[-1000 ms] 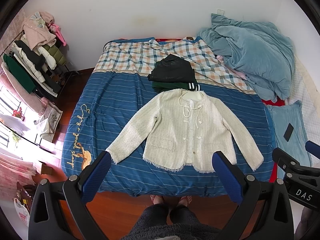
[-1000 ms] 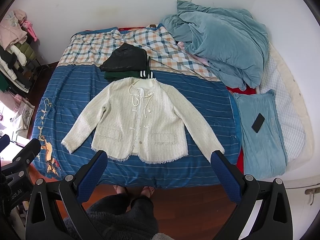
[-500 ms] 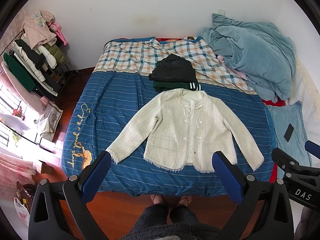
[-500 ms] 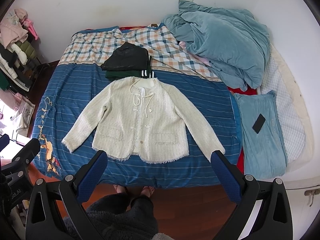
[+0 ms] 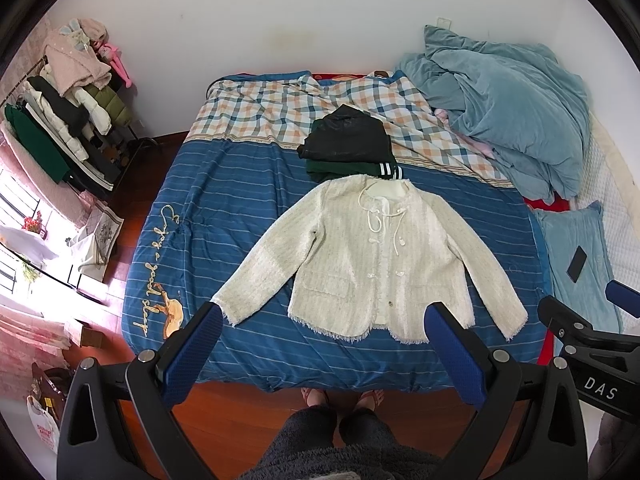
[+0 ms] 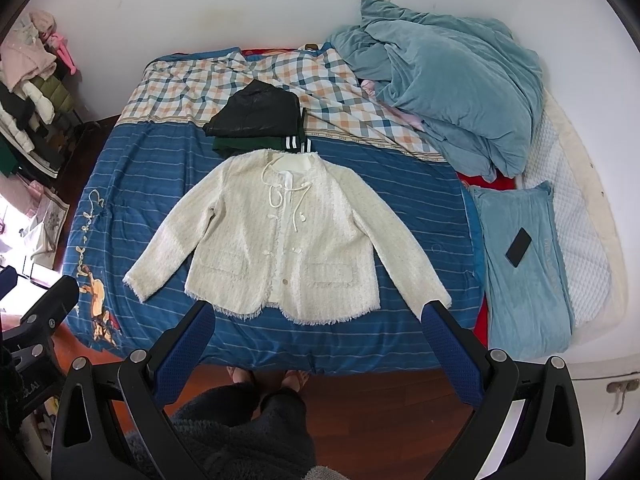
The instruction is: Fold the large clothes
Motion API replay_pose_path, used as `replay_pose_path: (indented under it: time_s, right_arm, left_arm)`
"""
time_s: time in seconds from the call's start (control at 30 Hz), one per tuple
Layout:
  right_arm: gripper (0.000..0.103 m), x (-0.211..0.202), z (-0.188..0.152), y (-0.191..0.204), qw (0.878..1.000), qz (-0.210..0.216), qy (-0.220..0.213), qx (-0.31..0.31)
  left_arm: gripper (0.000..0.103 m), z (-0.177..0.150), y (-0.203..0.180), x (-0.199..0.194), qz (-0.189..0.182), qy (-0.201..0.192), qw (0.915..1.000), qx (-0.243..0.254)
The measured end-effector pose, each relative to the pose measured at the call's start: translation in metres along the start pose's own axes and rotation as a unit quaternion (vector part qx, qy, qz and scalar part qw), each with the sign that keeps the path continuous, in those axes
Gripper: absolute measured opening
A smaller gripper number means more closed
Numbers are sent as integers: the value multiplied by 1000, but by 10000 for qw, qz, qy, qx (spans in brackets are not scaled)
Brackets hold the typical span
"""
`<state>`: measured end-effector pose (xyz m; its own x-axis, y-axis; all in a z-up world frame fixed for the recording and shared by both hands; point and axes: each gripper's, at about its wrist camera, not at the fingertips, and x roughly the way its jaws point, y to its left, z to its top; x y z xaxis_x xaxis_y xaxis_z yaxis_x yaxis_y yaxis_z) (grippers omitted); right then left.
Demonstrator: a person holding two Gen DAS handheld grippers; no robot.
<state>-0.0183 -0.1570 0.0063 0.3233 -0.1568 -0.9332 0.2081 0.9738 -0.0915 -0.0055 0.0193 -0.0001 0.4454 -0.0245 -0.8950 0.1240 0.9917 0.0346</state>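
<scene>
We see cream jacket (image 5: 376, 256) spread flat, sleeves out, centre of frame on blue striped bedspread (image 5: 224, 200). Folded dark clothes (image 5: 348, 148) touch collar, just above. We hold left gripper (image 5: 324, 344) and right gripper (image 6: 320, 340) low in frame, both jaws wide apart, empty, above bed edge.

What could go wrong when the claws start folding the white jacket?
The white jacket has loose cords at its neck, and a claw tip might snag them. Its collar touches the folded dark clothes behind it, so a tug may drag that pile crooked. Its hem lies near the bed's front edge, so it might slide off onto the floor. Both the left claw and right claw are open, holding nothing.
</scene>
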Motion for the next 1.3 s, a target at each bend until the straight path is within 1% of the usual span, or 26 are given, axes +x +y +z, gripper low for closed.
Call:
replay_pose_path:
  time_s: [0.1,0.17,0.2,0.27,0.4,0.43,0.47,0.53,0.57,0.6,0.67,0.7,0.73,0.77,0.8,0.87,0.9,0.97,1.03,1.1,1.13,1.17,1.2,1.23,1.27,1.3]
  right_arm:
    - [103,5,-5,1,9999,41,-3,106]
    - [103,13,-7,-5,9990,279,-152,307]
    - [103,30,-6,0,9981,370,-213,435]
    - [103,52,-12,-13,9939,583,-332,879]
    - [103,115,-22,-49,9825,494,-271,1777]
    - [99,140,-30,-66,9760,423,-202,2125]
    - [93,168,-39,-86,9676,405,-60,2492]
    - [65,221,-57,-121,9496,483,279,3086]
    - [63,238,-61,-132,9428,534,377,3268]
    - [63,275,-80,-159,9267,565,541,3675]
    - [63,317,-100,-189,9050,564,709,4155]
    - [63,343,-115,-210,8882,615,763,4489]
    - [64,379,-136,-238,8656,650,836,4893]
    - [65,395,-144,-249,8560,647,873,5055]
    - [66,429,-164,-272,8330,632,938,5415]
    - [70,476,-190,-305,8026,639,945,5855]
    - [71,491,-196,-313,7951,610,952,5959]
    - [71,544,-220,-341,7717,530,1032,6253]
    - [71,581,-234,-358,7593,481,1099,6396]
    - [71,616,-246,-374,7391,518,1104,6624]
    - [71,626,-249,-379,7284,572,1054,6746]
    - [73,636,-251,-385,7131,604,962,6918]
    - [74,641,-252,-390,7060,577,916,6999]
    - [76,647,-251,-395,6938,527,824,7135]
    - [76,651,-248,-399,6864,432,764,7220]
    - [76,653,-243,-402,6844,347,688,7250]
  left_arm:
    - [103,-1,1,1,34,-45,10000,6]
    - [103,0,6,10,150,-251,9996,-10]
    - [103,1,8,15,252,-356,9990,-31]
    - [103,5,11,28,517,-612,9968,-60]
    - [103,16,14,74,744,-769,9943,15]
    - [103,17,12,89,791,-754,9940,27]
    - [103,19,9,105,865,-706,9937,45]
    - [103,25,4,132,1002,-567,9933,69]
    - [103,25,-3,152,1067,-475,9931,79]
    - [103,28,-6,165,1097,-398,9931,87]
    - [103,31,-16,197,1187,-185,9927,130]
    - [103,31,-24,218,1288,-65,9915,154]
    - [103,30,-31,233,1356,20,9906,170]
    - [103,32,-36,247,1427,111,9895,184]
    - [103,31,-43,265,1490,269,9883,175]
    - [103,27,-57,301,1493,541,9873,104]
    - [103,26,-63,316,1509,658,9863,102]
    - [103,17,-81,356,1559,951,9831,120]
    - [103,9,-99,387,1583,1107,9810,197]
    - [103,5,-119,420,1605,1268,9783,338]
    - [103,2,-130,434,1604,1355,9768,414]
    - [103,0,-137,446,1592,1407,9761,465]
    - [103,-1,-146,456,1582,1469,9750,524]
    - [103,-1,-153,465,1550,1497,9749,559]
    - [103,-2,-161,474,1513,1510,9751,588]
    - [103,-1,-168,480,1478,1518,9753,618]
